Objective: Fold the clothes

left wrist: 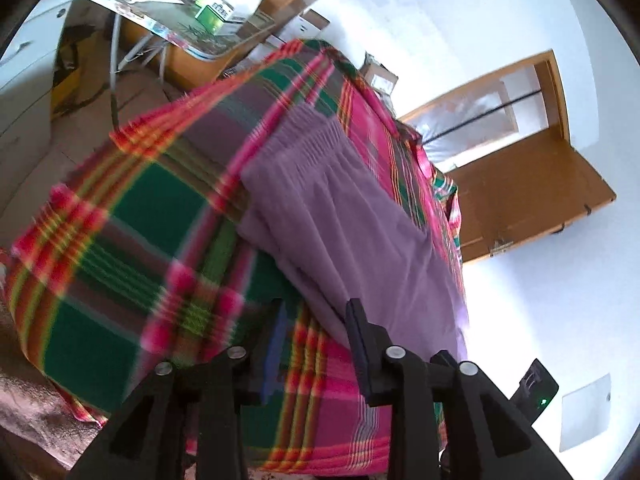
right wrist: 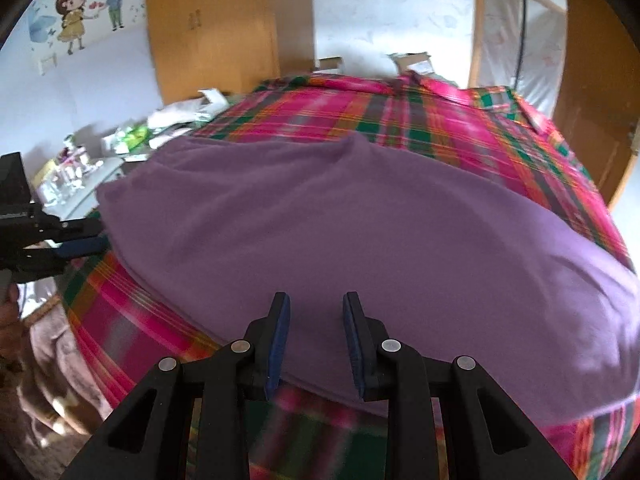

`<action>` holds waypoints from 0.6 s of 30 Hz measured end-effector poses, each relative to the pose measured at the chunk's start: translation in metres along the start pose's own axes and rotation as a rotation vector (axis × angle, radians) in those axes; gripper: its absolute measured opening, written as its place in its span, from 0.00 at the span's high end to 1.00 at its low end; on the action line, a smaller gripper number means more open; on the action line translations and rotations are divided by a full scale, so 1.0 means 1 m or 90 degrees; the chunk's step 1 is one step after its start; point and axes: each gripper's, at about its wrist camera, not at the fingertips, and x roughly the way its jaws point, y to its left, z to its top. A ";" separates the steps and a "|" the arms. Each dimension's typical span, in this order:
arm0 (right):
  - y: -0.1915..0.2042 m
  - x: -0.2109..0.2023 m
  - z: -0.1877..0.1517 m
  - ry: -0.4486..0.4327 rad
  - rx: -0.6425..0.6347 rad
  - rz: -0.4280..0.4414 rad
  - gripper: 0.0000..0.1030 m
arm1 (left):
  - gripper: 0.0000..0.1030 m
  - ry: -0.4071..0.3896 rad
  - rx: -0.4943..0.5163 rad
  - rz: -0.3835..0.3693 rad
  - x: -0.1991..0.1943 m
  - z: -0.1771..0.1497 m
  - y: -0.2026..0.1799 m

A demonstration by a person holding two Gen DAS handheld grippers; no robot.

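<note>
Purple knit garment [right wrist: 340, 220] lies spread on a bed covered by a plaid blanket [right wrist: 460, 120], near the blanket's front edge, long axis running left to right across the right wrist view. Whether it is a single layer or already doubled over cannot be told; the gathered band shows at its far end in the left wrist view [left wrist: 312, 132]. Left gripper [left wrist: 316, 340]: fingers apart, empty, nosing at the garment's left end just above the blanket; in the right wrist view the same gripper [right wrist: 86, 240] sits at the cloth's left edge, tips touching or just short of it, cannot tell which. Right gripper [right wrist: 316, 340]: fingers apart, nothing clamped, hovering over the garment's front hem, which lies directly ahead of and under the tips. Each tool is close to its own end or edge; the left is nearer the short left end, the right nearer the long front hem. Judgement: any fold would turn on pinching those two edges. Cluttered side table [left wrist: 192, 36] stands beyond the bed's far-left corner.
</note>
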 end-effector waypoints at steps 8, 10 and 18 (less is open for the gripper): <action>0.042 0.026 0.010 0.022 -0.063 0.053 0.70 | 0.66 -0.021 -0.067 -0.037 -0.002 0.018 0.020; 0.049 0.026 0.012 0.028 -0.076 0.071 0.70 | 0.66 -0.026 -0.071 -0.038 -0.005 0.019 0.022; 0.096 0.033 0.032 0.001 -0.144 0.132 0.66 | 0.66 -0.035 -0.086 -0.035 -0.014 0.023 0.032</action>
